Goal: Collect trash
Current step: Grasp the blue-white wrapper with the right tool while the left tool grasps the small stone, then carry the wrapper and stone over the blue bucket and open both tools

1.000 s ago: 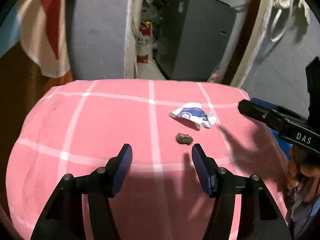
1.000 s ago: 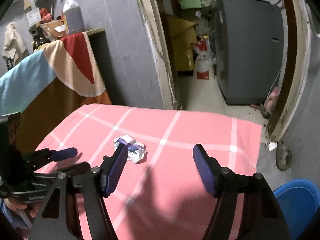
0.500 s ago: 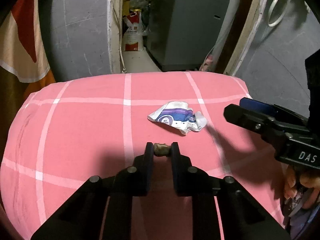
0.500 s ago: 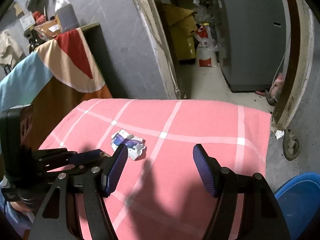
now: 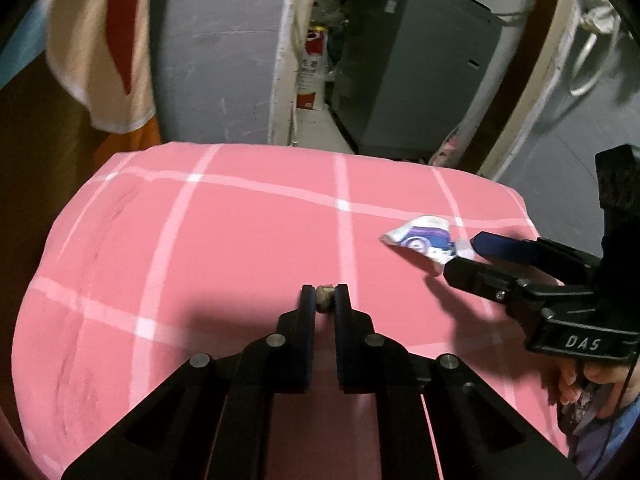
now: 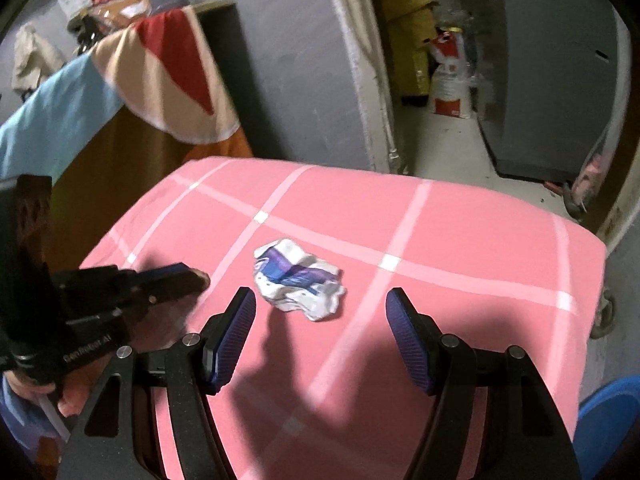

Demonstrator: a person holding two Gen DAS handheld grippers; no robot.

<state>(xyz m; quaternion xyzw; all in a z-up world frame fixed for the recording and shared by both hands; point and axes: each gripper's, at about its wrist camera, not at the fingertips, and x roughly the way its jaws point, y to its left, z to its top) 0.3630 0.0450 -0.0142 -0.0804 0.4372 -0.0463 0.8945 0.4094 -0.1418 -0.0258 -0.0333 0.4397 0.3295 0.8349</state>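
Note:
My left gripper (image 5: 324,300) is shut on a small brown scrap (image 5: 324,298), held just above the pink checked cloth (image 5: 240,248). A crumpled white and purple wrapper (image 6: 298,278) lies on the cloth; in the left wrist view it (image 5: 424,238) is far right. My right gripper (image 6: 320,316) is open and empty, its fingers either side of and just short of the wrapper. In the left wrist view the right gripper (image 5: 476,256) reaches in from the right. The left gripper (image 6: 188,280) shows at the left in the right wrist view.
The cloth covers a table (image 6: 500,248) whose far edge drops to a concrete floor. A blue bin (image 6: 612,424) sits low at the right. A striped towel (image 6: 168,72) hangs over a wooden cabinet on the left. A grey cabinet (image 5: 412,72) stands behind.
My left gripper shut on the brown scrap and lifted it, swinging left. My right gripper moved forward, closer to the wrapper, still open.

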